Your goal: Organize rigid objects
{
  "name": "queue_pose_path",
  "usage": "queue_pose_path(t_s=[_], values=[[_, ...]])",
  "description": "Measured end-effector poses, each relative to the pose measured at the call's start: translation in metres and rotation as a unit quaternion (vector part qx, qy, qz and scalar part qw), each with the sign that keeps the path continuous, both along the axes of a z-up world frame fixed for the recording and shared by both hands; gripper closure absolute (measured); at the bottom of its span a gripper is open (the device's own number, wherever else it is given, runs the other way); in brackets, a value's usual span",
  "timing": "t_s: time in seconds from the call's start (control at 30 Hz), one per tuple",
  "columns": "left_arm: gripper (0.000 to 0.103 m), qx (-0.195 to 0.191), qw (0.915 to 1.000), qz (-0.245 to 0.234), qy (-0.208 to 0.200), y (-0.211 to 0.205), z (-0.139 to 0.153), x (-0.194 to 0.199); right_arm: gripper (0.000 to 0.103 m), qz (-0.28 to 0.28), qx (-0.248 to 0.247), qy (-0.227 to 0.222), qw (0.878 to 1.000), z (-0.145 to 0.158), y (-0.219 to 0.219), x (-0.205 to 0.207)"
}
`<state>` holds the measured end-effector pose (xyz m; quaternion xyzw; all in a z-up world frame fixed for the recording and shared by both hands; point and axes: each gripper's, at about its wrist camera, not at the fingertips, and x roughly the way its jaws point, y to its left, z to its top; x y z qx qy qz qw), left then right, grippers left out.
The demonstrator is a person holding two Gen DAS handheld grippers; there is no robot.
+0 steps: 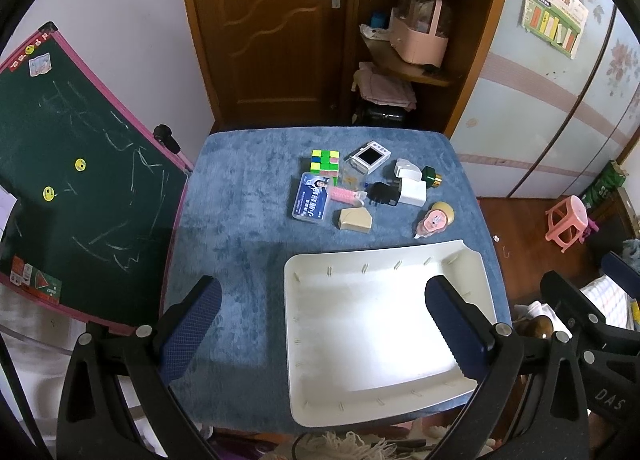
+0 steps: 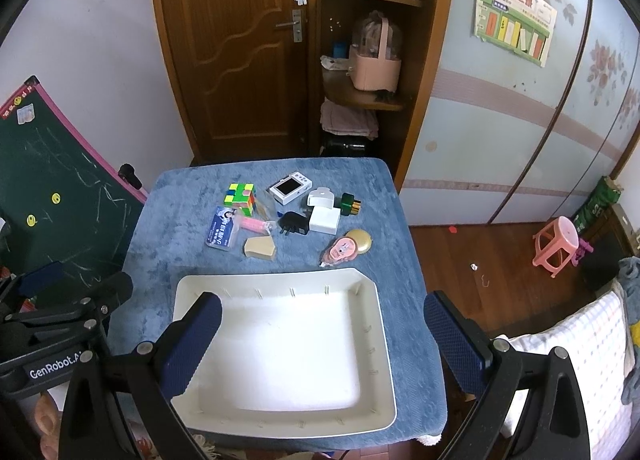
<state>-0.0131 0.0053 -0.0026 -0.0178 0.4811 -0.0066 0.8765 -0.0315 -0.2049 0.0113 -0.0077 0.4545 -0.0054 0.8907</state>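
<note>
Covering the table — blue plush cloth — wooden door behind.

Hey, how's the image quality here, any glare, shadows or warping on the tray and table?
Left wrist view: fisheye bends the white tray rim; a bright washed-out patch on its floor; a soft shadow on the blue table cover. Right wrist view: same glare on the tray, door frame bowed, corners black.

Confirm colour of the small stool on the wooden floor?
Pink: the small plastic stool shows best in the right wrist view.

home bedroom | wardrobe | chalkboard (child's) | wooden door
</note>
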Motion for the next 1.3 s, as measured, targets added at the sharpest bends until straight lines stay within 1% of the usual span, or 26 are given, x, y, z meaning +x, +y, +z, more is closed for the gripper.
queue_pose_path(t_s=[0.37,0.57,0.87,1.03,1.3], values=[[0.001,0.004,0.9999,-0.004,-0.010,-0.002,0.007,0.002,0.002,-0.001,0.001,0.000,1.000,0.000,0.000,0.000],[0.002,0.000,0.9999,0.000,-0.010,0.001,0.006,0.003,0.002,-0.002,0.002,0.001,1.000,0.001,0.001,0.000],[0.002,0.007,0.9999,-0.007,-0.009,-0.002,0.005,0.005,0.002,-0.001,0.004,-0.001,1.000,0.002,0.008,-0.001],[0.002,0.009,0.9999,-0.012,-0.003,-0.002,0.001,0.009,0.002,-0.006,0.007,-0.005,1.000,0.001,0.011,-0.002],[0.002,0.002,0.9997,-0.021,-0.009,0.010,-0.003,0.017,0.002,-0.026,0.005,-0.004,1.000,0.002,0.015,0.005]])
